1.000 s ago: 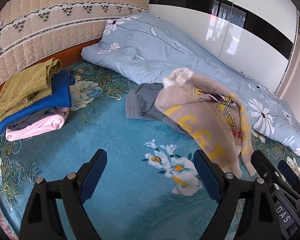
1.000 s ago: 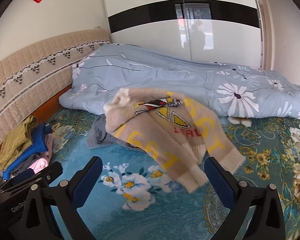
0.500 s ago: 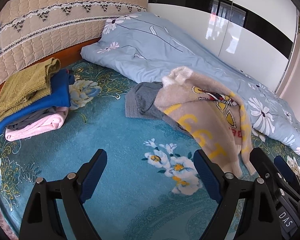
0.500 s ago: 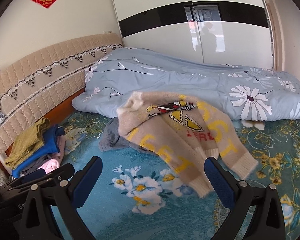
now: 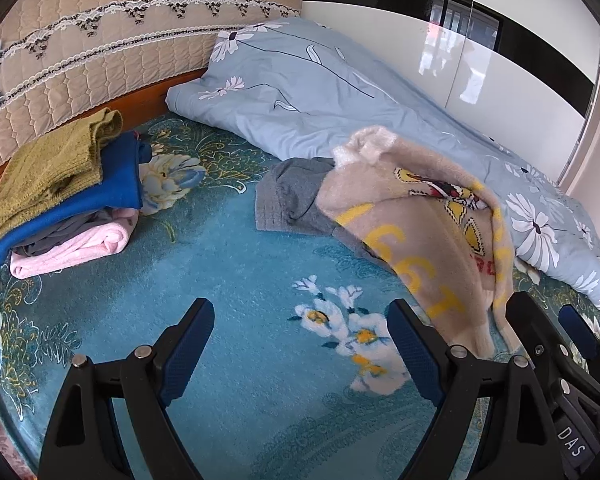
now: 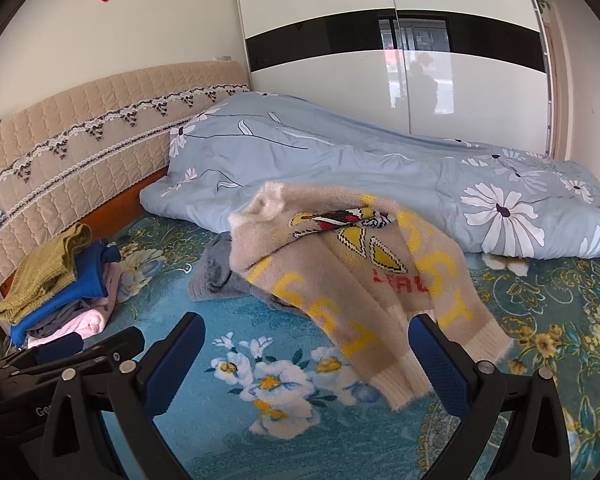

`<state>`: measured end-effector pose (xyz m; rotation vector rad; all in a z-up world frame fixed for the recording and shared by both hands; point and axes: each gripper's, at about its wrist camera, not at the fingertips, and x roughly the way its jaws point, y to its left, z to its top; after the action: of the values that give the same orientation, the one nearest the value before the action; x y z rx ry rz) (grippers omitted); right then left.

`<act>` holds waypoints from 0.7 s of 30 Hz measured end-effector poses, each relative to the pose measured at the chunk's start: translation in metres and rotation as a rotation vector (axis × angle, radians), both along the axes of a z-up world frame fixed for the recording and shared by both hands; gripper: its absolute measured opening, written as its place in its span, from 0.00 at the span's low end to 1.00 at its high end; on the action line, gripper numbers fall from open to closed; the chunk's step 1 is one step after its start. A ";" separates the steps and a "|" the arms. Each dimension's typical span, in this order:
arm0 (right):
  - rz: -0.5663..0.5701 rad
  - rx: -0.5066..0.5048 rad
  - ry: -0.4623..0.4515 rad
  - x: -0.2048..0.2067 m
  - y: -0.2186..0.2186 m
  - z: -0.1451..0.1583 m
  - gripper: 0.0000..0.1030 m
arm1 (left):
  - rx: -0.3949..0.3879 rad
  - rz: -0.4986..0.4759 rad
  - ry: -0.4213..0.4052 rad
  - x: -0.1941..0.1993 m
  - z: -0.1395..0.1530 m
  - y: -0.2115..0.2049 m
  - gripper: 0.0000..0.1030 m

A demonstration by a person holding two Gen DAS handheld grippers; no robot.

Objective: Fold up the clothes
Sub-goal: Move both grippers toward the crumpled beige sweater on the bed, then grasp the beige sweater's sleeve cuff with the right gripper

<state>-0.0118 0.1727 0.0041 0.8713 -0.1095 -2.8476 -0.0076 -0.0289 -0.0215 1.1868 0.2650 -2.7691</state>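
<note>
A beige sweater (image 5: 420, 224) with yellow letters lies heaped on the teal floral bedspread (image 5: 228, 264), on top of a grey garment (image 5: 292, 196). It also shows in the right wrist view (image 6: 360, 264), with the grey garment (image 6: 216, 276) under its left side. My left gripper (image 5: 300, 344) is open and empty, low over the bedspread, in front and left of the sweater. My right gripper (image 6: 306, 356) is open and empty, its right finger just before the sweater's cuffs. A stack of folded clothes (image 5: 60, 192) sits at the far left.
A rolled light blue floral duvet (image 5: 340, 92) lies along the far side by a white wardrobe (image 6: 400, 80). A quilted beige headboard (image 5: 100, 56) stands at the left. The folded stack (image 6: 56, 288) lies near it. The other gripper's body shows at each view's lower edge.
Both grippers stay open. The right wrist view has drawn back and tilted up a little, so the sweater sits lower and farther right in it. The clothes have not moved.
</note>
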 end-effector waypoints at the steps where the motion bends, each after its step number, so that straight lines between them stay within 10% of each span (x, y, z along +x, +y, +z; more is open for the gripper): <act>1: 0.003 0.010 0.001 -0.001 -0.001 -0.001 1.00 | -0.002 0.002 -0.001 -0.001 -0.001 0.000 0.86; 21: 0.117 0.115 -0.074 -0.117 -0.016 0.003 1.00 | 0.105 0.088 0.017 -0.034 -0.033 -0.019 0.86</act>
<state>-0.1291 0.1570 0.0075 0.9721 0.0948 -2.7361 -0.0412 -0.0483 -0.0542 1.1451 0.4574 -2.7203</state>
